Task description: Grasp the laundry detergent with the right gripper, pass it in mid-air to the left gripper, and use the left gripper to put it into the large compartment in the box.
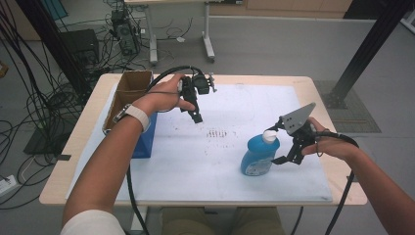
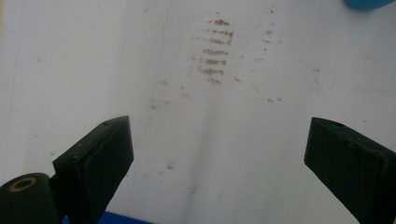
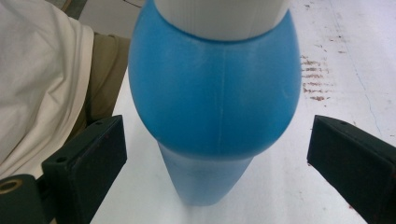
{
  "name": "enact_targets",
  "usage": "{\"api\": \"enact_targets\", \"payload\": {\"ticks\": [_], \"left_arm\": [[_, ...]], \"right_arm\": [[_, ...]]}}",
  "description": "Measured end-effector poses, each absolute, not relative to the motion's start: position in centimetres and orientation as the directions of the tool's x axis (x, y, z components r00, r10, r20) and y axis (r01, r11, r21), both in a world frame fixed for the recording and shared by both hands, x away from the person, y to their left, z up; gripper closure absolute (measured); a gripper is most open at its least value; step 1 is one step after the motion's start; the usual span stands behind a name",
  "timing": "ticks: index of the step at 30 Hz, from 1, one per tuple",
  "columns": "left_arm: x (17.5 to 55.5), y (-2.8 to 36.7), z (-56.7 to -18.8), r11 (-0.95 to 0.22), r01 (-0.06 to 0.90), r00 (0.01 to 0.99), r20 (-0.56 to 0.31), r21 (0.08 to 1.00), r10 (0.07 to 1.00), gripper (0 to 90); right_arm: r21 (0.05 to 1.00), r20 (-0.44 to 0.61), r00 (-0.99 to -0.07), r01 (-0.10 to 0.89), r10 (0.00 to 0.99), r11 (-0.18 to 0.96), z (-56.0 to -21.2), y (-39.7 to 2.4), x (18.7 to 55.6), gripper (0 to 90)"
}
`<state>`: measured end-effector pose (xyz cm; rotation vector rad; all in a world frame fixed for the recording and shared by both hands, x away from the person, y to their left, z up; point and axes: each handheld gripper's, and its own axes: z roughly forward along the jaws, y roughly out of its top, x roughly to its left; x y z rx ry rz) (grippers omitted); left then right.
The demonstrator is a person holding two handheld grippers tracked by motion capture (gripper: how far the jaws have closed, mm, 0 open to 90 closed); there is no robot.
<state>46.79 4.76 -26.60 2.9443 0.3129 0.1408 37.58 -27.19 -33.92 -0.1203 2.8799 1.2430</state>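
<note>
A blue bottle (image 1: 258, 155) with a white cap (image 1: 270, 135) stands upright on the white mat (image 1: 195, 161), right of the middle. My right gripper (image 1: 280, 145) comes at it from the right, level with its shoulder. In the right gripper view the blue bottle (image 3: 215, 102) stands just ahead of my right gripper (image 3: 217, 140), between its wide-open jaws, and neither pad touches it. My left gripper (image 1: 197, 117) hangs above the far middle of the mat, pointing down. In its own view my left gripper (image 2: 217, 140) is open over bare mat with nothing between the jaws.
An open cardboard box (image 1: 128, 93) with a blue side (image 1: 147, 139) stands along the mat's left edge, under the left forearm. Reddish smudges (image 1: 218, 133) mark the mat's centre. The wooden table edge (image 1: 337, 176) runs close on the right. Cables and desk legs lie on the floor beyond.
</note>
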Motion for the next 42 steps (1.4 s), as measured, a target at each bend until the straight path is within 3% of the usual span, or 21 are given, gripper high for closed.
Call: {"api": "enact_targets", "payload": {"ticks": [42], "left_arm": [[46.74, 4.90, -26.63, -0.958, 0.212, 0.970, 0.078, 0.195, 0.230, 8.8]], "right_arm": [[0.739, -0.032, -0.998, -0.059, -0.053, 0.671, -34.02, -27.38, 37.57, 4.6]]}}
